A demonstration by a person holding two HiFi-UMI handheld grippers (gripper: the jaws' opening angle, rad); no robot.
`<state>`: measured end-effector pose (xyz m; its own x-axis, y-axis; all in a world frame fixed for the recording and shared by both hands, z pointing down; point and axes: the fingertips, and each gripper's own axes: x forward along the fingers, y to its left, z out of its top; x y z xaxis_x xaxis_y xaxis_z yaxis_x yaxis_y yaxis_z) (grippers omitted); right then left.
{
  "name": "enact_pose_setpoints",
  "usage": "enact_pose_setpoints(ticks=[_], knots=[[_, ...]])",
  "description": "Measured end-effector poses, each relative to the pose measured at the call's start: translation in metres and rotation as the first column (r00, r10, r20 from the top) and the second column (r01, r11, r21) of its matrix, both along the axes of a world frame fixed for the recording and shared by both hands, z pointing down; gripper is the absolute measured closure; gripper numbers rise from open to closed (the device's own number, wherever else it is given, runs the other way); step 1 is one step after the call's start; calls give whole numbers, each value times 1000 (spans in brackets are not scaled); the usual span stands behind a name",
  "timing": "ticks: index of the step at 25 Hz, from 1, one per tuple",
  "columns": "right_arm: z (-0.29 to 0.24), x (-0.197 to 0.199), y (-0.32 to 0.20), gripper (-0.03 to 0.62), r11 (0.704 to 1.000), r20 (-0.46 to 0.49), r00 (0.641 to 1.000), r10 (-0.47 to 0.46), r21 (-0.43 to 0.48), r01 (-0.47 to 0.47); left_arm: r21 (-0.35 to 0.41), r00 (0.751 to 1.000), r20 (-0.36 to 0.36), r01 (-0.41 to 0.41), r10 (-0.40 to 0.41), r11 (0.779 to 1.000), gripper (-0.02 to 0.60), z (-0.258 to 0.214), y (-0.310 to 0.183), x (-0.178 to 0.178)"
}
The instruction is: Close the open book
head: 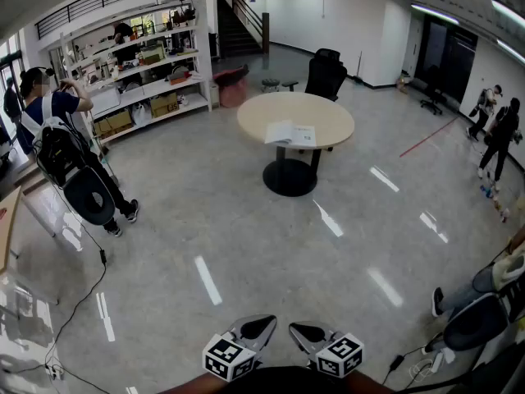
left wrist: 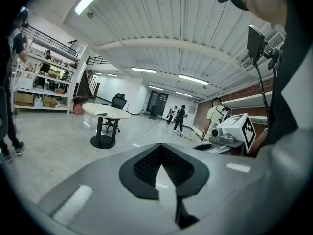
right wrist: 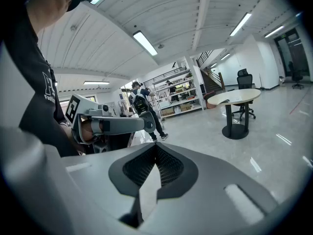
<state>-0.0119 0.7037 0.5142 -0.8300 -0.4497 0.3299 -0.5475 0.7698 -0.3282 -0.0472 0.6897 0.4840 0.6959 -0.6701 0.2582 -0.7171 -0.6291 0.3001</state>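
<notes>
Two tools are hovering side by side at the bottom edge of the head view, close to the person's body. The left tool is holding its jaws pressed together, with nothing lying between them. The right tool is showing the same: its jaws are meeting along their length and pinching nothing. Both are pointing forward and slightly down over the glossy grey floor, which is reflecting the ceiling lights.

Well apart from both tools, across that floor, a round desk is standing on a single dark pedestal. The book is lying open on it, pages up, near the edge facing the camera. A black office chair is standing just behind the desk.

At the left, a person wearing a backpack is standing near the white shelves, which are carrying boxes and small items. Stairs are rising at the back, and two people are standing at the far right.
</notes>
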Motion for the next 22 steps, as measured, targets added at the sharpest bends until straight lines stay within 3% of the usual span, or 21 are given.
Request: enact_pose_setpoints(ticks=[14, 22], knots=[[10, -41, 27, 586, 996, -67, 994, 84, 17, -83, -57, 996, -43, -76, 74, 995, 574, 22, 20, -51], [19, -35, 16, 586, 995, -82, 992, 93, -12, -95, -78, 994, -84, -78, 71, 994, 574, 24, -1, -48]])
